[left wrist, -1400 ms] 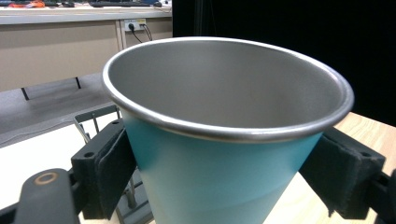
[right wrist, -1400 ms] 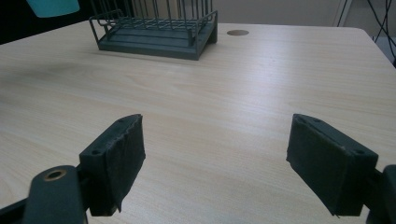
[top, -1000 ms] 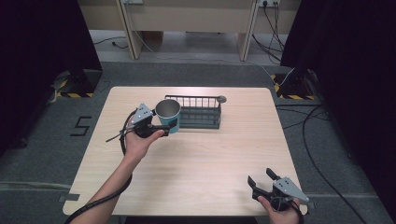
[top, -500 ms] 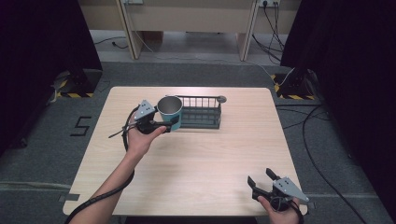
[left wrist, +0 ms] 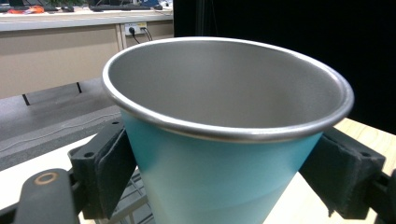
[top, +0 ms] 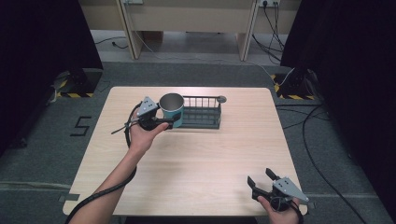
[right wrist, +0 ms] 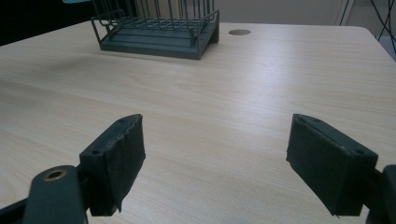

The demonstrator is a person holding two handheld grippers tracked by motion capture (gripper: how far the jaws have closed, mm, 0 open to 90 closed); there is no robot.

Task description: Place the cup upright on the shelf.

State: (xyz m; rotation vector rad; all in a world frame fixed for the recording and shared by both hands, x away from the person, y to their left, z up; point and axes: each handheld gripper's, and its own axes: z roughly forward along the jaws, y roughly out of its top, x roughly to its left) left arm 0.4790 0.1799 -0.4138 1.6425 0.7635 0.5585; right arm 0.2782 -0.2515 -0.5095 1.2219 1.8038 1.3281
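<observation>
**Steel cup held by its sides at the rack's end**

The left tool (top: 164, 122) has its two black padded jaws clamped on the teal-sided, steel-rimmed metal cup (top: 171, 108), one pad on each flank, below the rolled rim. The left gripper view shows the pads (left wrist: 111, 170) pressed flat against the tapering teal wall (left wrist: 219, 182). The cup stands upright and looks empty inside. It sits at the left end of the dark green wire rack (top: 201, 112), at the far middle of the pale wooden worktop (top: 196, 158); whether its base rests on the rack, on the wood or hangs just clear, I cannot tell.

I judge the cup to be light and stiff: thin metal, no give under the pads, nothing that would break. The risk is slip. The wall is smooth and narrows downward, so a loose squeeze could let it slide down through the jaws. The present hold, high on the wall with the flare and rim above the pads, seems the sensible place. Gripping the rim edge itself would be less secure.

The right tool (top: 262, 182) rests near the worktop's front right corner, jaws wide apart and holding nothing, well away from the rack.
</observation>
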